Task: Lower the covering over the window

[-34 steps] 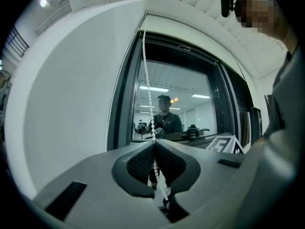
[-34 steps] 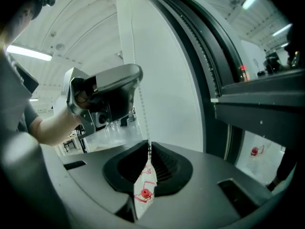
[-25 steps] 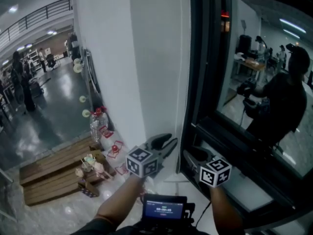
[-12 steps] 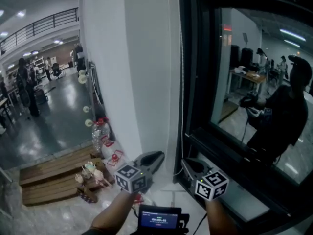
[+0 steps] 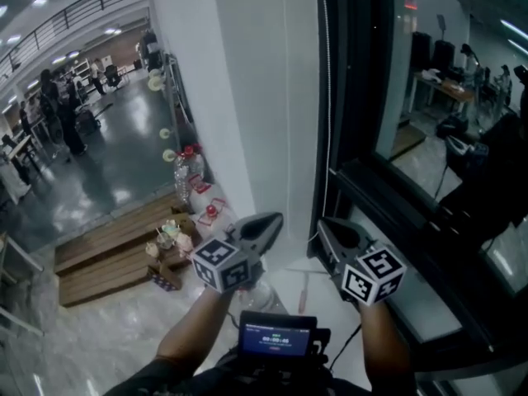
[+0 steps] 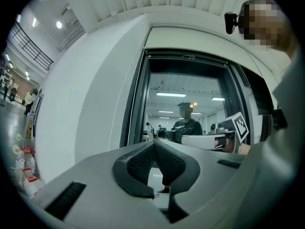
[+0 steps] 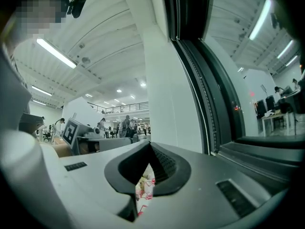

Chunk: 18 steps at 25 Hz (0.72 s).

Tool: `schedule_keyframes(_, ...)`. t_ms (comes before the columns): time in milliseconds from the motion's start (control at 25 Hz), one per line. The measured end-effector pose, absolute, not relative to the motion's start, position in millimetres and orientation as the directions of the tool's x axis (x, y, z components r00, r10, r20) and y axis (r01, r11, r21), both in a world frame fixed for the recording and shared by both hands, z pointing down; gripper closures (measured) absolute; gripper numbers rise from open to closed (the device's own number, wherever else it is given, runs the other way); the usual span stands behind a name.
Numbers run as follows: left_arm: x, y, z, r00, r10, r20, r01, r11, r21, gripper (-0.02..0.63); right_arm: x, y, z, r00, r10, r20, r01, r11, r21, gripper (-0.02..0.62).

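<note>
The window has a black frame beside a white pillar; its glass mirrors a person. A thin bead chain hangs down the frame's left edge, and it also shows in the left gripper view and the right gripper view. No covering is visible over the glass. My left gripper and right gripper point level at the frame's lower left corner, side by side, short of the chain. Both have just been closing, and their jaws now meet with nothing between them.
A dark window sill runs to the right. Far below on the left lie wooden pallets with bottles and small items. People stand in the hall at far left. A small screen sits by my chest.
Both grippers' jaws have gone from wide open to shut on nothing. Both hands have shifted toward the window frame, the right one a little higher.
</note>
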State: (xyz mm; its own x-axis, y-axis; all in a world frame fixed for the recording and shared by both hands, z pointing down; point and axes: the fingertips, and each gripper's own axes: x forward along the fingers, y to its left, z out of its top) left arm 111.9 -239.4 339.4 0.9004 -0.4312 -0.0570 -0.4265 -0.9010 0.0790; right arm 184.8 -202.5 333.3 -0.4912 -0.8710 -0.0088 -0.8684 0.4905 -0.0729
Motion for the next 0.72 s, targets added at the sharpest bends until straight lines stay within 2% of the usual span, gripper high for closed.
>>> schedule_keyframes(720,70,-247,340,0.934,-0.354,-0.058,-0.352,-0.935,0.033,0.607,142,-220,326,-0.453,-0.891,-0.017,-0.888,0.453,-0.084,0.577)
